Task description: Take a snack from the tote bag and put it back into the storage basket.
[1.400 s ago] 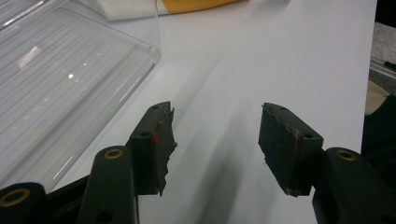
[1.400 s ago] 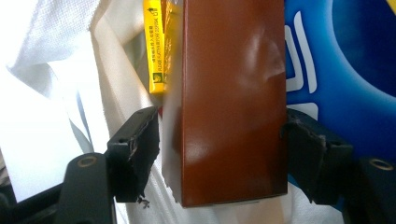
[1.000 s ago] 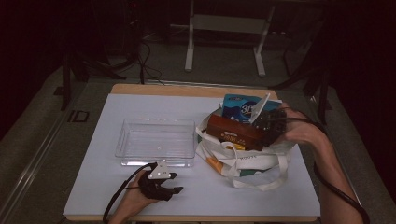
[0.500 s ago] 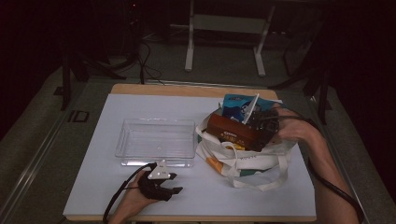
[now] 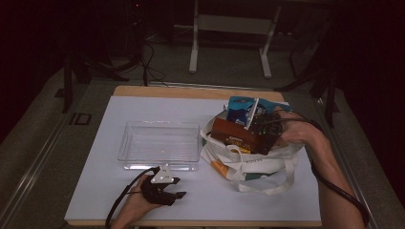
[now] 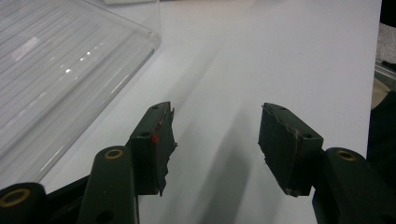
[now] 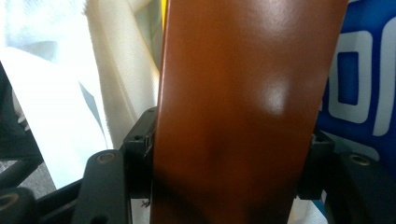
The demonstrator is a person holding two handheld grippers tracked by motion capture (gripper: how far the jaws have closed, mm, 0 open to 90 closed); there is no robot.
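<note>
A brown box lies on top of the goods in a white tote bag at the table's right. My right gripper reaches into the bag from the right. In the right gripper view the brown box stands between the jaws of that gripper. They have just been closing, and both pads press on the box's sides. A blue packet stands just behind the box. My left gripper rests open on the table near the front edge, with nothing between its fingers.
A clear plastic tray stands empty at the table's middle, just beyond the left gripper and left of the bag; its corner shows in the left gripper view. The bag's handles trail toward the front edge. Blue packaging flanks the box.
The right hand has edged slightly left inside the bag, and the blue packet has tipped left with it. The left gripper has not moved.
</note>
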